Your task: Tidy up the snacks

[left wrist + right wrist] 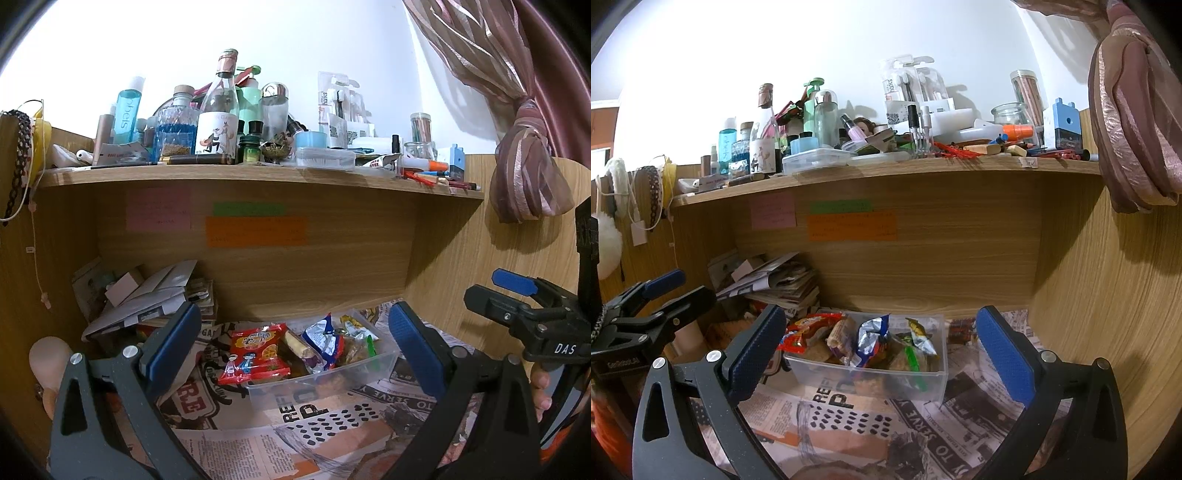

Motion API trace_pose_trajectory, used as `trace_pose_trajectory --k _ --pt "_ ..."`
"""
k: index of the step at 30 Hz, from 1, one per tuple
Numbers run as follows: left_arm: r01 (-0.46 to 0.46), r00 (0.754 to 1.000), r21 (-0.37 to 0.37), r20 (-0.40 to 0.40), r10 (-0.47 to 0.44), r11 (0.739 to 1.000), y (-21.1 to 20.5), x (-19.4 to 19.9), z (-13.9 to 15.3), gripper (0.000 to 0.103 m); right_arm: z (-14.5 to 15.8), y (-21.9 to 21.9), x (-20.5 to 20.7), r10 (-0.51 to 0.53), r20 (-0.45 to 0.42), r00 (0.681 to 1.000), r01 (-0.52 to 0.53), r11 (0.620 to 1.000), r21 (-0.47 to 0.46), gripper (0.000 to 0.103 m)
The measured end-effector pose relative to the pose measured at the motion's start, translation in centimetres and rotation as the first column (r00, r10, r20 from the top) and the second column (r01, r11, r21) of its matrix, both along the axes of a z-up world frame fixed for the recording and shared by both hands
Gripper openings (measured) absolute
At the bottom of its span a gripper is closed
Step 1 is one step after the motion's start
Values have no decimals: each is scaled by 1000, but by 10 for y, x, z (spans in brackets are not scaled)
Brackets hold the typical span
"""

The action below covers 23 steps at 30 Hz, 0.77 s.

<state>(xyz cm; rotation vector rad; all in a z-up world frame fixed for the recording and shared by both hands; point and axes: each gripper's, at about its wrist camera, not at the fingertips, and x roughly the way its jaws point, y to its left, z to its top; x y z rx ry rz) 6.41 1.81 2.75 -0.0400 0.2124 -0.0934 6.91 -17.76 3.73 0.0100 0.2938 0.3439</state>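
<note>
A clear plastic bin [380, 363] [871, 380] stands on newspaper in the desk nook, filled with snack packets. A red packet [255, 350] [809, 325] lies at its left, a blue-and-silver packet [325, 341] [873, 338] in the middle, a yellow-green one [919, 339] at the right. My left gripper [295, 345] is open and empty, held in front of the bin. My right gripper [882, 352] is open and empty, also in front of the bin. The right gripper shows at the right edge of the left wrist view [517, 299]; the left gripper shows at the left edge of the right wrist view [661, 295].
Newspaper [325, 424] [849, 424] covers the desk. A stack of papers and books [147, 299] [779, 284] sits at the back left. The shelf [258, 173] [886, 166] above is crowded with bottles and stationery. Wooden side panel [1089, 314] and tied curtain [528, 166] are at right.
</note>
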Motion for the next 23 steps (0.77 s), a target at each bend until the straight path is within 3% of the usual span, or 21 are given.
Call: trace_pose_trajectory --k 23 --pt "25 1000 -18 -15 -25 1000 0 3 -4 103 -4 0 3 9 -6 1000 -9 1000 -8 103"
